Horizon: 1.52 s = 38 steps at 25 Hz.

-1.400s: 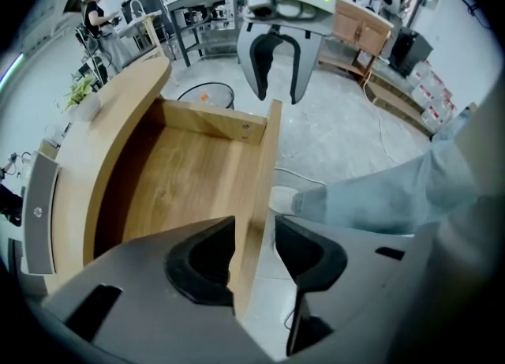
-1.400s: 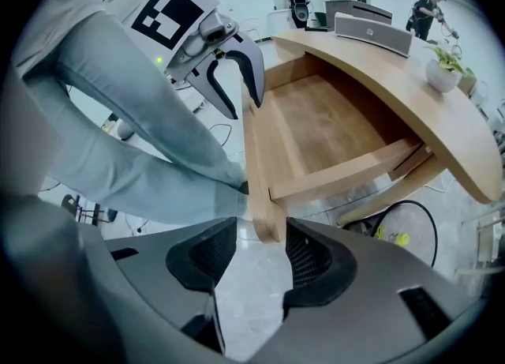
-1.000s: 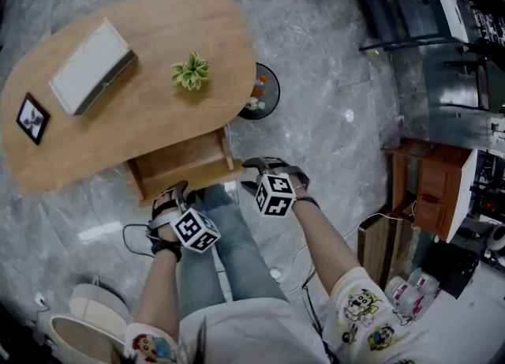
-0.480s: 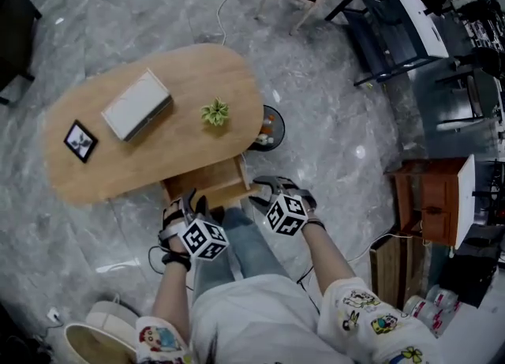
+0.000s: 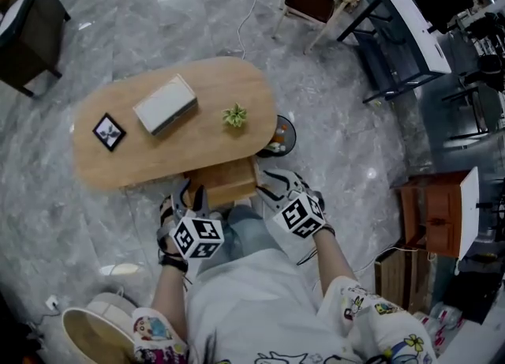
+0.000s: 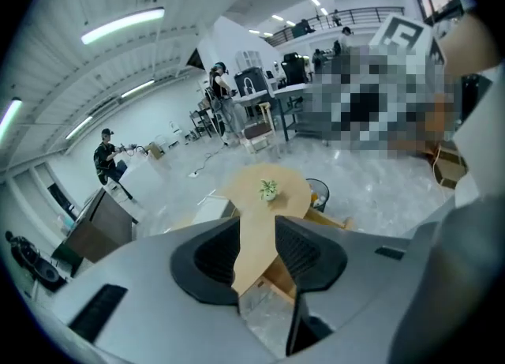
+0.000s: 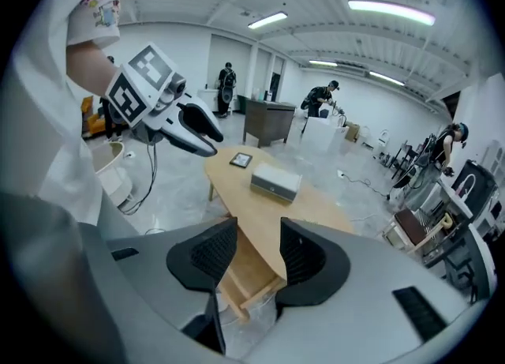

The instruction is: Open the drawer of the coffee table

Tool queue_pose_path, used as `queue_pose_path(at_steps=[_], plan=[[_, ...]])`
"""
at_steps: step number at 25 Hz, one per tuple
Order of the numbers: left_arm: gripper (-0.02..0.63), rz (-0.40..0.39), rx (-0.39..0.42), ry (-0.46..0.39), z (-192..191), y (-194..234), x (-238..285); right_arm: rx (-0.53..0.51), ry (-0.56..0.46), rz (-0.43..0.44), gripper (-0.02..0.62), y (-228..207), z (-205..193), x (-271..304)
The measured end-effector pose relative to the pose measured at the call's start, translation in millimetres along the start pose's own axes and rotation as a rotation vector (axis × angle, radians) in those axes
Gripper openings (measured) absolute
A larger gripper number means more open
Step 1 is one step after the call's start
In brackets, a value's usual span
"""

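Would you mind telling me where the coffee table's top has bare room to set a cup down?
The widest bare strip on the tabletop runs along the near edge, bordered by the picture frame, the white box and the small plant. The right end past the plant is also free. It is crowded around the box and frame.

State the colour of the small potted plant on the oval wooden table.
Green: the small potted plant shows clearest in the head view.

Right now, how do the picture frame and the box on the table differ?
The frame is a small black-edged square; the box is a bigger pale oblong. The frame sits near one end of the table, the box nearer its middle. Both rest on the wooden top.
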State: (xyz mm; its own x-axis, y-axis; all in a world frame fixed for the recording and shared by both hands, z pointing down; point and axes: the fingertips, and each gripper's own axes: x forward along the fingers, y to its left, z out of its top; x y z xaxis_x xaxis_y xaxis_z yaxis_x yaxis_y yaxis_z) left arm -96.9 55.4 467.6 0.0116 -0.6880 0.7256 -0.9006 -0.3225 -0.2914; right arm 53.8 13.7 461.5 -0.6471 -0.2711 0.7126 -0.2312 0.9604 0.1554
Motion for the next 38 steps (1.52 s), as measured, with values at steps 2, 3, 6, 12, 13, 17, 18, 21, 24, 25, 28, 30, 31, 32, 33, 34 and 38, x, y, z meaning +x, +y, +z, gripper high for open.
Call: queue_pose_path(at_steps=[2, 3, 6, 12, 13, 17, 18, 21, 24, 25, 28, 30, 31, 32, 33, 34, 38], plan=[[0.135, 0.010, -0.082, -0.029, 6.9, 7.1, -16.7, 0.036, -0.059, -0.017, 0.163, -1.3, 17.5, -13.4], [0.132, 0.015, -0.129, -0.047, 11.4, 10.4, -25.3, 0.057, -0.091, -0.026, 0.163, -2.8, 26.1, -20.9], [0.107, 0.035, -0.246, -0.114, 28.8, 18.6, -53.0, 0.117, -0.193, -0.060, 0.143, -10.9, 51.1, -48.1], [0.066, 0.068, -0.405, -0.250, 68.3, 29.7, -99.9, 0.227, -0.378, -0.044, 0.091, -26.3, 88.5, -97.9], [0.063, 0.075, -0.427, -0.269, 74.6, 30.7, -106.2, 0.237, -0.404, -0.038, 0.080, -28.6, 92.7, -105.1], [0.049, 0.078, -0.494, -0.330, 97.1, 28.7, -129.0, 0.270, -0.491, -0.031, 0.066, -37.8, 109.2, -132.9], [0.043, 0.075, -0.503, -0.342, 101.8, 27.0, -133.4, 0.280, -0.517, -0.031, 0.066, -40.8, 112.2, -139.4], [0.034, 0.083, -0.512, -0.366, 113.2, 20.5, -143.9, 0.335, -0.602, -0.031, 0.058, -49.5, 118.5, -159.2], [0.026, 0.103, -0.527, -0.392, 122.3, 18.1, -152.1, 0.375, -0.664, -0.043, 0.029, -56.6, 123.0, -173.8], [0.023, 0.105, -0.533, -0.403, 124.8, 17.6, -154.3, 0.384, -0.676, -0.045, 0.023, -58.0, 123.9, -176.3], [0.017, 0.103, -0.558, -0.425, 128.0, 15.3, -161.2, 0.412, -0.700, -0.040, 0.011, -57.9, 125.1, -181.4], [0.015, 0.107, -0.576, -0.440, 129.0, 17.4, -166.3, 0.402, -0.706, -0.047, 0.003, -56.2, 127.4, -183.0], [0.014, 0.110, -0.582, -0.445, 129.1, 19.0, -168.6, 0.388, -0.702, -0.051, 0.002, -54.9, 128.3, -182.8], [0.014, 0.113, -0.583, -0.448, 128.8, 20.3, -170.6, 0.377, -0.694, -0.054, 0.002, -53.4, 128.6, -182.1], [0.012, 0.118, -0.580, -0.449, 128.1, 21.4, -172.2, 0.373, -0.687, -0.054, 0.000, -52.1, 128.3, -181.2], [0.011, 0.124, -0.576, -0.449, 126.8, 22.5, -173.4, 0.377, -0.683, -0.053, 0.000, -51.2, 127.8, -180.4], [0.005, 0.137, -0.573, -0.437, 121.2, 25.2, -175.1, 0.420, -0.677, -0.036, 0.000, -51.4, 124.1, -179.7]])
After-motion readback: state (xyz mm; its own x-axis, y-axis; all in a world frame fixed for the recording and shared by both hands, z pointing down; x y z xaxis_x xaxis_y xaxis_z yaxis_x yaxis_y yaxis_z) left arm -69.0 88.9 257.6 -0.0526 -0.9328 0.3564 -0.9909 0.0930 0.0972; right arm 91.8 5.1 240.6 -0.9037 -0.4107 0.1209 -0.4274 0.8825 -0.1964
